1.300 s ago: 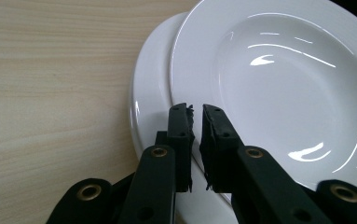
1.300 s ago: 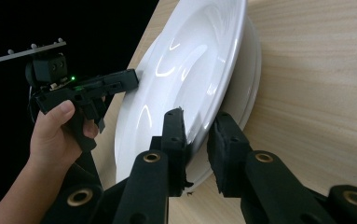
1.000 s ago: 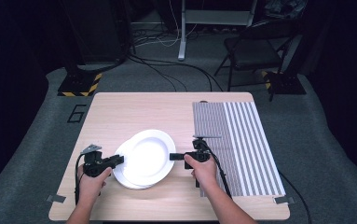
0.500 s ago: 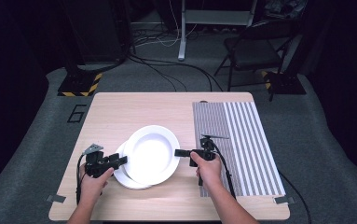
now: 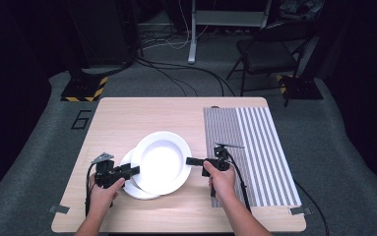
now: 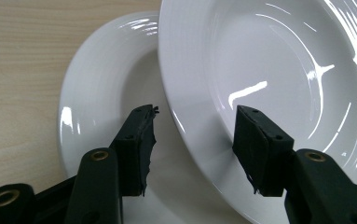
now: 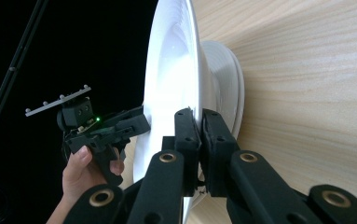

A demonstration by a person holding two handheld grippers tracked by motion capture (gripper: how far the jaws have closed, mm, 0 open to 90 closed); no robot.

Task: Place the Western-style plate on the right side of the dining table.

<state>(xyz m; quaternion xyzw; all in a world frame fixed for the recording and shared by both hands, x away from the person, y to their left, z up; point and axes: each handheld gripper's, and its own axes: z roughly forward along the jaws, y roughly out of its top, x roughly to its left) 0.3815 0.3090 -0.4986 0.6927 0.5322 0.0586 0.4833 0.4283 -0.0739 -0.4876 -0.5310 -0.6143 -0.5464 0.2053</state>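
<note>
Upper plate [image 5: 161, 168]: plain glossy white, broad rim, shallow round well; lifted and tilted above a second plate, near the bench's front middle.
Lower plate [image 5: 133, 189]: same white ware, lying flat on the bench [image 5: 141, 118], partly covered by the upper plate.
Right tool [image 5: 192, 161]: jaws clamped tight on the upper plate's right rim, carrying it.
Left tool [image 5: 133, 170]: jaws parted either side of the upper plate's left rim, pads clear of it; they have just been opening, then eased slightly inward.
Writing: a large figure "6" [image 5: 81, 119] marked on the grey floor left of the bench; no brand legible on the plates.
Striped mat [image 5: 255, 147]: grey and white, covering the bench's right part.
Change from earlier frame: the upper plate has shifted rightward off the lower one and sits higher.
</note>
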